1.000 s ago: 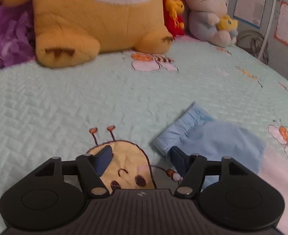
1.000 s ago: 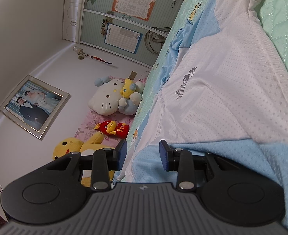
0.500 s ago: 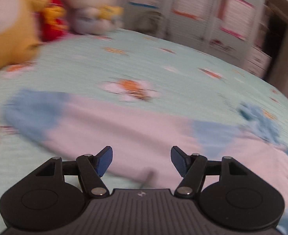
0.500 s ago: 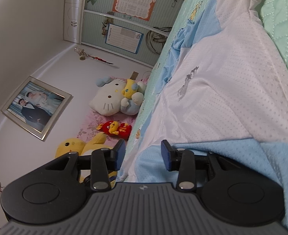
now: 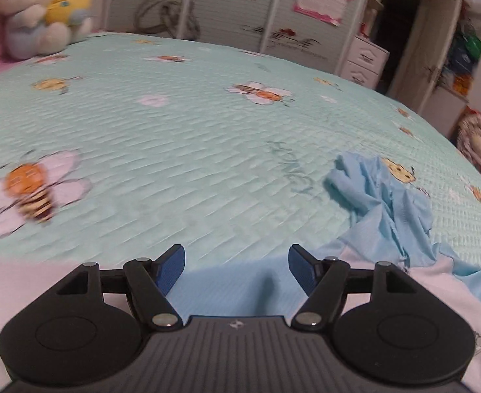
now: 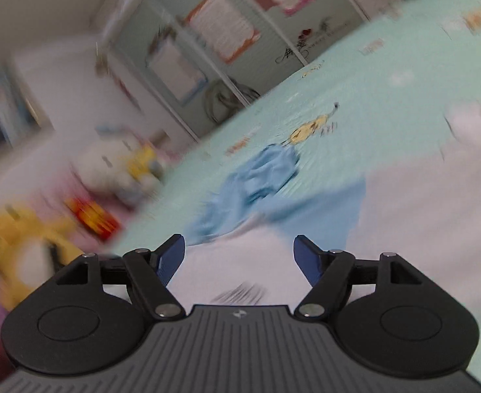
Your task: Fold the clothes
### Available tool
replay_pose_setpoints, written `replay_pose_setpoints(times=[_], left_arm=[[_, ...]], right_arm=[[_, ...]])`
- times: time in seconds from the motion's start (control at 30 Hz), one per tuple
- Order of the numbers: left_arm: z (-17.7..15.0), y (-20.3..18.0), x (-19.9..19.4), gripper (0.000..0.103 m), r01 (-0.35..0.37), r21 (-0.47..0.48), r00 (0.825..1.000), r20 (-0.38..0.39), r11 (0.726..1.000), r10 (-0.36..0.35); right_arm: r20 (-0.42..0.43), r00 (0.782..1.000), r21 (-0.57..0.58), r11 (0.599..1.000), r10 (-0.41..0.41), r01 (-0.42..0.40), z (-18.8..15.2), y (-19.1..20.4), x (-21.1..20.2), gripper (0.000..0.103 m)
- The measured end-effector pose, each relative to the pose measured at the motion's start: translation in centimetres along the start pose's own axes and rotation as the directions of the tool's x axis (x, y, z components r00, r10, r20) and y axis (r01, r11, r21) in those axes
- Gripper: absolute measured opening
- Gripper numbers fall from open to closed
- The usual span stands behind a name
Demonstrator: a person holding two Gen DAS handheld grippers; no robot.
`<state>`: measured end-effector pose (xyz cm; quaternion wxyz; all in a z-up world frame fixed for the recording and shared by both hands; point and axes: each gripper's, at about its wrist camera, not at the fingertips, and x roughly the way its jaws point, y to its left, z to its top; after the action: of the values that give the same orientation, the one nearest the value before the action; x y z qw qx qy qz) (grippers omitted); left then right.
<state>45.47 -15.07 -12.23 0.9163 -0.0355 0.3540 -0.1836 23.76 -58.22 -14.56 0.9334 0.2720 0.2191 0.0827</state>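
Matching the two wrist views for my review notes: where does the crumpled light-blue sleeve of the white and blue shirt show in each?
Left wrist: crumpled light-blue sleeve at right, on the mint quilted bedspread.
Right wrist: centre, blurred, beyond the open jaws.
Shared landmark: the yellow bee print just beyond the sleeve.

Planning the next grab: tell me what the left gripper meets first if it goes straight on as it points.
The left gripper, fingers opening with nothing between them, would probably meet the shirt's light blue panel just below it, then the green quilt; depth is unclear.
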Motion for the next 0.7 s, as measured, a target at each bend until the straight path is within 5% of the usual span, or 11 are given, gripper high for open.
replay_pose_setpoints(times=[0.2,0.4,0.5,0.53,0.6,0.63,0.7], left_arm=[[1.3,-2.0,4.2,0.074,0.084,0.122,0.995,-0.063,0.989,-0.077],[1.7,-2.7,6.2,0.079,0.151,0.189,0.985,-0.109,0.970,-0.133],[1.5,-4.0,6.4,0.079,0.212,0.230,0.973,-0.144,0.950,-0.183],[1.3,-4.5,6.4,0.074,0.206,0.272,0.974,-0.147,0.940,-0.170],[1.1,-4.9,6.2,0.042,0.209,0.308,0.975,-0.144,0.928,-0.172],[1.1,-4.9,6.0,0.000,0.209,0.309,0.975,-0.137,0.928,-0.174],[1.4,-5.3,5.9,0.000,0.167,0.311,0.984,-0.106,0.936,-0.140]], right_arm=[[-0.157,0.984,-0.228,0.972,-0.088,0.051,3.6,-0.1,9.9,0.073],[-0.284,0.957,-0.344,0.938,-0.066,-0.038,3.2,-0.3,12.3,0.072],[-0.329,0.944,-0.351,0.931,-0.022,-0.101,3.2,0.1,12.9,0.059],[-0.339,0.940,-0.368,0.923,-0.023,-0.110,3.2,0.4,13.2,0.049],[-0.363,0.931,-0.367,0.922,-0.016,-0.128,3.4,0.6,13.6,0.014],[-0.376,0.927,-0.364,0.921,-0.011,-0.136,3.4,0.6,13.7,0.000],[-0.385,0.923,-0.399,0.904,-0.016,-0.151,3.3,1.0,13.9,0.000]])
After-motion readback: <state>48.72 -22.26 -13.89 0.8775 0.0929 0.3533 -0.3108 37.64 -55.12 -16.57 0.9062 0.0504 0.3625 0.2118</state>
